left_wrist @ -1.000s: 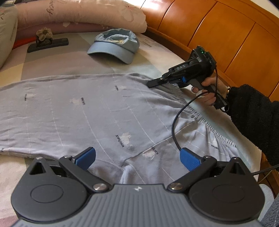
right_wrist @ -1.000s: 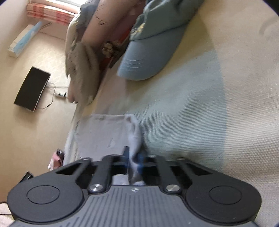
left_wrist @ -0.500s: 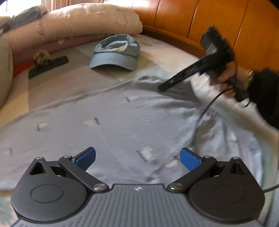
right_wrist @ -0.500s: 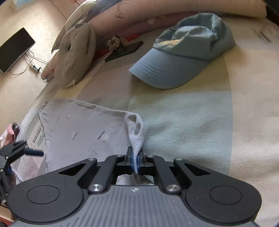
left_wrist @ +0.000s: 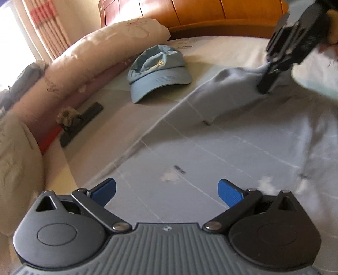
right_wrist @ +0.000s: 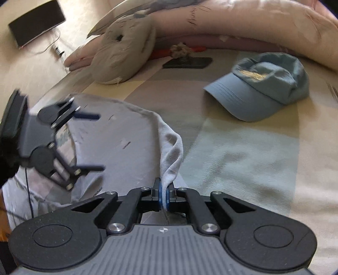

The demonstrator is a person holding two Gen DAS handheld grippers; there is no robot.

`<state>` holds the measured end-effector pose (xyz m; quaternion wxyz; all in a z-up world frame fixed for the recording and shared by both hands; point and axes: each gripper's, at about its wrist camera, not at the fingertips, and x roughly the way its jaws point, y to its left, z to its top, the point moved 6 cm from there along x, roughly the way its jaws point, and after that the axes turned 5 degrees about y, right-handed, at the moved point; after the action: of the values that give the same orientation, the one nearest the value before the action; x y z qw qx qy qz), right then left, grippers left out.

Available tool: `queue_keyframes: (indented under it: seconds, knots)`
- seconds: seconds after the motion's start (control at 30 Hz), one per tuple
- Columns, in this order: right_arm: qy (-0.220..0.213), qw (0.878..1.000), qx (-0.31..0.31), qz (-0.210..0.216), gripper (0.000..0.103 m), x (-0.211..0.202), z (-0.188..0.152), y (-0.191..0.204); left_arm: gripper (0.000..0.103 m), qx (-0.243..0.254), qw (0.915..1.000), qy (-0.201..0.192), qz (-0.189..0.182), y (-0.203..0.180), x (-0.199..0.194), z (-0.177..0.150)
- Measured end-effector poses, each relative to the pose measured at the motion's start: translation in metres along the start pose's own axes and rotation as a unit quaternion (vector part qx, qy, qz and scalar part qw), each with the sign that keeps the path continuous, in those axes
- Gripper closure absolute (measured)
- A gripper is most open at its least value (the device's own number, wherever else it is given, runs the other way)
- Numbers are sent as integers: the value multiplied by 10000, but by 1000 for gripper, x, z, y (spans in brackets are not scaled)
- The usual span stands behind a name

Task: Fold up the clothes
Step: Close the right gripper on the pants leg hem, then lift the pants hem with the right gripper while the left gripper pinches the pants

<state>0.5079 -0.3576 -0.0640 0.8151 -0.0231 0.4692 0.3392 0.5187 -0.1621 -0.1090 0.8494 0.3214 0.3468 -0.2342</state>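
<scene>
Garment (left_wrist: 211, 152) is lying spread over the bed (right_wrist: 243, 152), grey with faint grid lines and small printed marks, filling the near ground under both grippers.

Beyond its far edge, a blue cap (right_wrist: 264, 93) is sitting on the bedspread, apart from the cloth. Further back, a dark flat object (right_wrist: 188, 62) with a small flower-like ornament (right_wrist: 179, 49) is lying beside a grey plush toy (right_wrist: 124, 55). Pink pillows (left_wrist: 101, 48) are lining the far side, with the wooden headboard (left_wrist: 211, 12) behind them.

Left gripper (left_wrist: 166, 190) is hanging over the garment with jaws spread wide, nothing between the blue pads.

Right gripper (right_wrist: 164, 194) is pinching a bunched edge of the garment, jaws closed tight on it; the cloth is rising from the bed to the pads in a slack fold.
</scene>
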Motion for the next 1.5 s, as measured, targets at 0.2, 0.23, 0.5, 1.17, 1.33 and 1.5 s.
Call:
queue_keyframes:
  seconds: [0.2,0.23,0.5,1.17,1.33,1.5]
  knots:
    - [-103,9955,-877,-351,98,-4,-8,37,1,461,9984,-77,319,-1,13,3]
    - [-118,9935,-1054,-403,98,-6,-10,45,1,502,9981,-94,332,-2,13,3]
    - [200,9754,-2150,-436,98,-19,-42,91,1,938,9935,-285,579,-5,13,0]
    - [336,9820,-1827,-332,98,-24,-58,80,68,2611,9531,-674,1378,-26,11,-35]
    - [326,9815,-1834,-439,98,-23,-55,80,97,2669,9540,-518,1259,-38,7,-39]
    - [264,9715,-2152,-956,98,-26,-54,87,98,2559,9573,-496,1247,-32,-9,-32]
